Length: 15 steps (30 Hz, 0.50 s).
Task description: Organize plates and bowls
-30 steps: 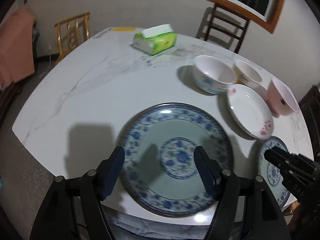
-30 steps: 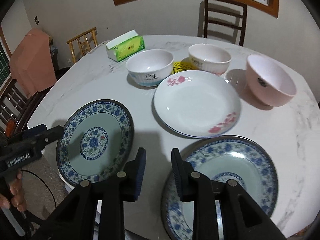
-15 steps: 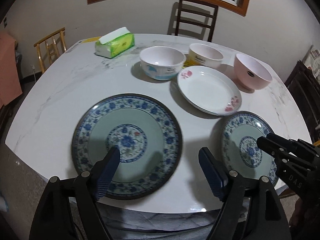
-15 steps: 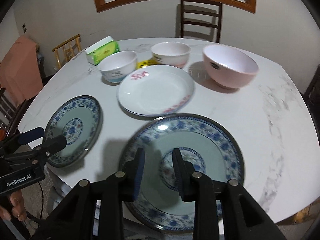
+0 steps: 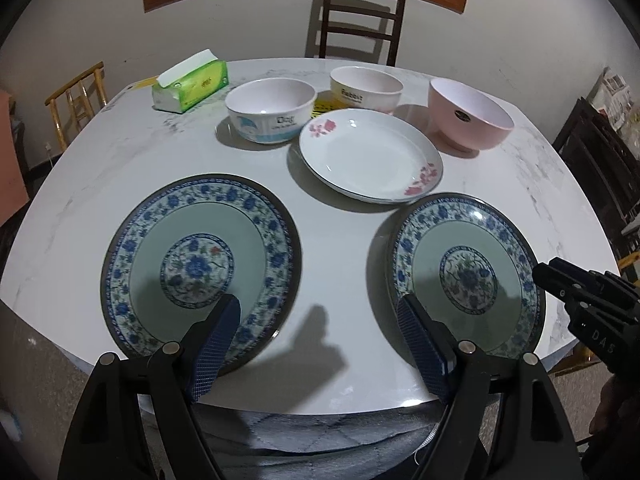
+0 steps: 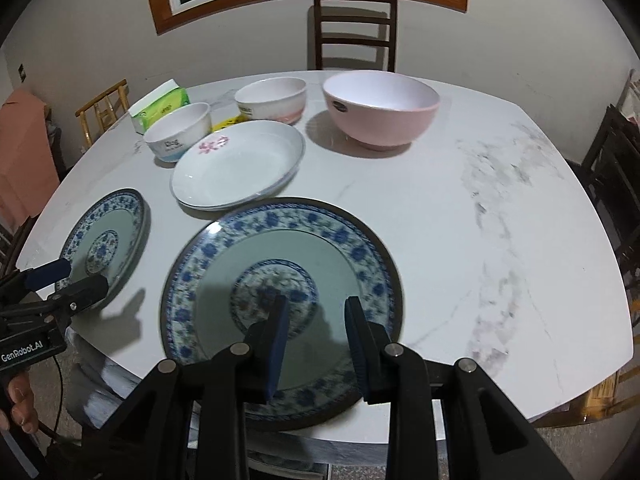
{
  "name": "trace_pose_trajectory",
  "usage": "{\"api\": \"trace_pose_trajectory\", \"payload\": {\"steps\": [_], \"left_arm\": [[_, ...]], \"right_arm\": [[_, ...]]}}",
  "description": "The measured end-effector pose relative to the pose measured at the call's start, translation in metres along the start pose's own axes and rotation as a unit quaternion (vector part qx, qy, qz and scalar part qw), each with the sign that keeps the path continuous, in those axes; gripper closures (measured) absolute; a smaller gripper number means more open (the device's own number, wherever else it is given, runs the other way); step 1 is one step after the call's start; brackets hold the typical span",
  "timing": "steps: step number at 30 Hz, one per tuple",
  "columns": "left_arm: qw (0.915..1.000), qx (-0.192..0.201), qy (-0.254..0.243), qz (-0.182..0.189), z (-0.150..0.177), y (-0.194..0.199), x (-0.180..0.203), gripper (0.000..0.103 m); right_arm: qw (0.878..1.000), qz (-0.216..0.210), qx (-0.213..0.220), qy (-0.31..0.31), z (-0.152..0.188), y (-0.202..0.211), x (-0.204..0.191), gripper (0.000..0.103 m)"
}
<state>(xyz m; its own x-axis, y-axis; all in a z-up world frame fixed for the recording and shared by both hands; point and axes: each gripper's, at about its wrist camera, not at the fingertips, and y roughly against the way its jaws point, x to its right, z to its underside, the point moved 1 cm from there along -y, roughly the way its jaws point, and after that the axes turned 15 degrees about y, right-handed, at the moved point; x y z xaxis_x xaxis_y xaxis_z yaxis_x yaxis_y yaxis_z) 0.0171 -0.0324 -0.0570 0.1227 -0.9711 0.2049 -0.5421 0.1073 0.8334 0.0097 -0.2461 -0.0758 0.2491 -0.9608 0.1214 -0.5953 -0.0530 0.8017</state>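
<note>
Two matching plates with dark rims, blue flower borders, pale green wells and blue medallions are lying flat near the 6 o'clock edge of the white marble table (image 5: 100, 152). The left blue plate (image 5: 200, 268) is sitting at 7 o'clock, the right blue plate (image 5: 464, 276) at 5 o'clock, well apart. Between and beyond them, a white plate with pink blossoms (image 5: 370, 156) is resting just beside the right one. Toward 12 o'clock, a white bowl with blue print (image 5: 270, 110), a cream bowl (image 5: 366, 88) and a pink bowl (image 5: 470, 118) are standing in a row.

The left gripper (image 5: 318, 334) is hovering with fingers spread wide, having just been opening, nothing between them. The right gripper (image 6: 314, 336) is hanging over the right blue plate with fingers narrow, gripping nothing.

Only the left wrist view is showing the tissue pack (image 5: 190, 82) whole; only the right wrist view is showing a hand (image 6: 18, 400) on the left gripper's handle.
</note>
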Motion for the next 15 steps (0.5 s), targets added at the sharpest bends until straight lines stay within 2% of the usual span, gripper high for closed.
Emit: {"api": "trace_pose_trajectory", "payload": {"steps": [11, 15], "left_arm": [[0.9995, -0.017, -0.008, 0.026, 0.011, -0.015, 0.021, 0.025], [0.9975, -0.035, 0.008, 0.06, 0.011, -0.02, 0.025, 0.025]], "right_arm": [[1.0, 0.0, -0.006, -0.012, 0.018, -0.006, 0.029, 0.074], [0.999, -0.037, -0.01, -0.027, 0.023, -0.011, 0.046, 0.074]]}}
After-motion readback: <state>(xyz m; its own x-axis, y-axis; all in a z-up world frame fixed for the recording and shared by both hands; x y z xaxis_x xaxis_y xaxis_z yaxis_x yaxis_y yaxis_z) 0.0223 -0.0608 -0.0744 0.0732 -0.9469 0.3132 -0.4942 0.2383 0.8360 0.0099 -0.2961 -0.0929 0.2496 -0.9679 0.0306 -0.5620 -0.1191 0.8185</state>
